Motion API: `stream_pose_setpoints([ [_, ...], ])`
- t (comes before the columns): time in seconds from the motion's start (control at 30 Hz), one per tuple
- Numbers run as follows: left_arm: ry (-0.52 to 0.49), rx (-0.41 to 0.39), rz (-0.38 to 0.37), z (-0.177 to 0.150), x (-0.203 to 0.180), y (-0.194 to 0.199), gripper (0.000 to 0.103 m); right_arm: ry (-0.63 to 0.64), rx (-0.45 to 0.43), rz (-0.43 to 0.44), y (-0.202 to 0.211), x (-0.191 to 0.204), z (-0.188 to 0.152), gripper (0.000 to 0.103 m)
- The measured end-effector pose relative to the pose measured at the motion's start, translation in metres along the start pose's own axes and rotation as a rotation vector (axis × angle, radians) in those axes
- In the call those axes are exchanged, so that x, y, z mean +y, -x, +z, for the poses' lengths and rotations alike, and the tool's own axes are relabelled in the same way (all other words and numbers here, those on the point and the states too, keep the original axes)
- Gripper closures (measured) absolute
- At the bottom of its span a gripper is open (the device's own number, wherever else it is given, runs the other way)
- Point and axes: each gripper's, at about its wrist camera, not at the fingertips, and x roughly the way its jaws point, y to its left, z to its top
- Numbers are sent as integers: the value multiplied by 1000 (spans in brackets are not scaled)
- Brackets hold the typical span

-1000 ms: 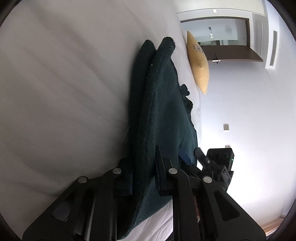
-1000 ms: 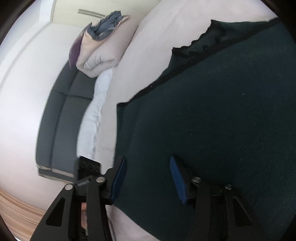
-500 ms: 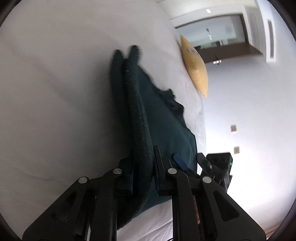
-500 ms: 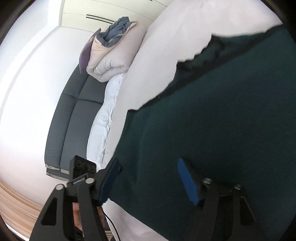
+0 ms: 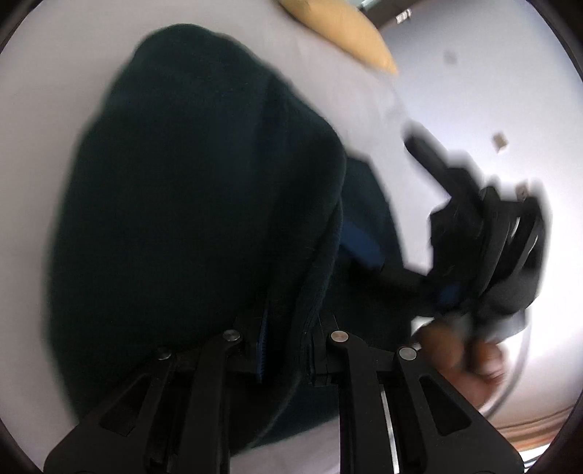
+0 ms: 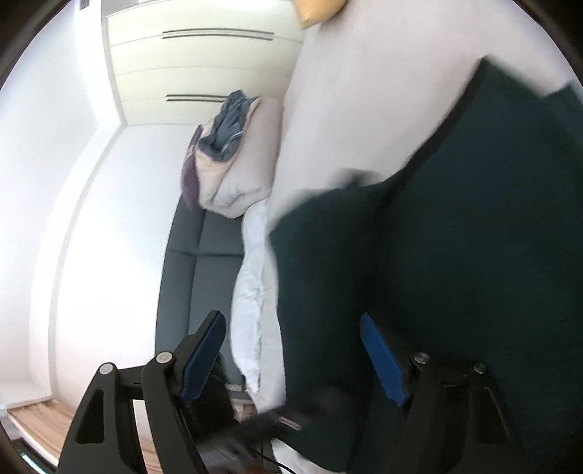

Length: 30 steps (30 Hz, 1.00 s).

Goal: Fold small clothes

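A dark green knitted garment (image 5: 189, 189) lies on the white bed (image 5: 43, 91). My left gripper (image 5: 286, 350) is shut on a bunched edge of it, and the cloth bulges up in front of the camera. In the right wrist view the garment (image 6: 455, 255) fills the right side. My right gripper (image 6: 291, 361) is wide open, its blue pads (image 6: 382, 361) apart, with the garment's edge between them, not pinched. The right gripper also shows blurred in the left wrist view (image 5: 484, 248), held by a hand.
A yellow cushion (image 5: 339, 32) lies at the far end of the bed. A dark grey sofa (image 6: 196, 277) holds folded bedding and clothes (image 6: 226, 160) beside the bed. White wardrobe doors (image 6: 196, 58) stand behind. Wooden floor (image 6: 40, 419) shows at lower left.
My left gripper has swung with the held edge, so the garment now bulges close to the camera. My right gripper has opened wider and pulled back toward the bed's edge.
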Motion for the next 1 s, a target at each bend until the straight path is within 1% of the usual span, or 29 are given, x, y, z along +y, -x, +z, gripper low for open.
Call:
stream_pose_setpoints([
  [0.03, -49, -42, 52, -5, -11, 2, 89, -10, 7, -26, 4, -6, 3, 27],
  [0.07, -82, -61, 73, -8, -19, 4, 85, -15, 16, -30, 6, -10, 5, 36],
  [0.1, -99, -63, 76, -10, -23, 7, 79, -15, 35, -45, 7, -13, 8, 39],
  [0.13, -117, -57, 66, -12, -25, 11, 76, -12, 37, -59, 7, -13, 9, 43],
  [0.17, -120, -56, 52, -14, -25, 17, 74, -11, 37, -68, 6, -13, 9, 44],
  [0.2, -119, -57, 29, -16, -25, 25, 69, -12, 39, -78, 4, -12, 10, 44],
  [0.23, -119, -63, 3, -17, -26, 33, 62, -7, 44, -91, 0, -9, 11, 44],
  [0.27, -122, -87, -28, -20, -25, 46, 46, 0, 49, -104, -3, -6, 11, 44],
  [0.3, -131, -126, -57, -25, -22, 61, 40, 3, 56, -122, -9, -4, 11, 43],
  [0.37, -146, -189, -93, -36, -11, 90, 40, 12, 72, -156, -18, 1, 10, 43],
  [0.43, -122, -221, -108, -39, 7, 104, 40, 22, 87, -182, -20, 3, 9, 44],
  [0.5, -89, -218, -94, -35, 28, 110, 40, 33, 108, -207, -23, 5, 6, 45],
  [0.57, -71, -214, -128, -34, 44, 112, 40, 36, 113, -231, -26, 6, 2, 49],
  [0.67, -110, -228, -114, -36, 42, 115, 40, 48, 118, -275, -28, 6, -2, 56],
  [0.7, -113, -240, -114, -25, 38, 114, 40, 53, 122, -291, -28, 7, -5, 56],
  [0.83, -101, -315, -159, -30, 43, 128, 40, 112, 137, -373, -31, 16, -16, 56],
  [0.87, -89, -331, -164, -26, 59, 135, 40, 131, 139, -394, -32, 18, -18, 59],
  [0.9, -80, -329, -159, -25, 62, 136, 40, 158, 142, -433, -35, 21, -19, 64],
  [0.93, -72, -325, -149, -25, 60, 137, 40, 170, 142, -461, -36, 22, -19, 77],
  [0.97, -64, -325, -141, -27, 63, 140, 40, 173, 144, -476, -36, 21, -19, 84],
  [1.0, -59, -326, -138, -27, 66, 141, 40, 169, 142, -475, -34, 21, -17, 86],
])
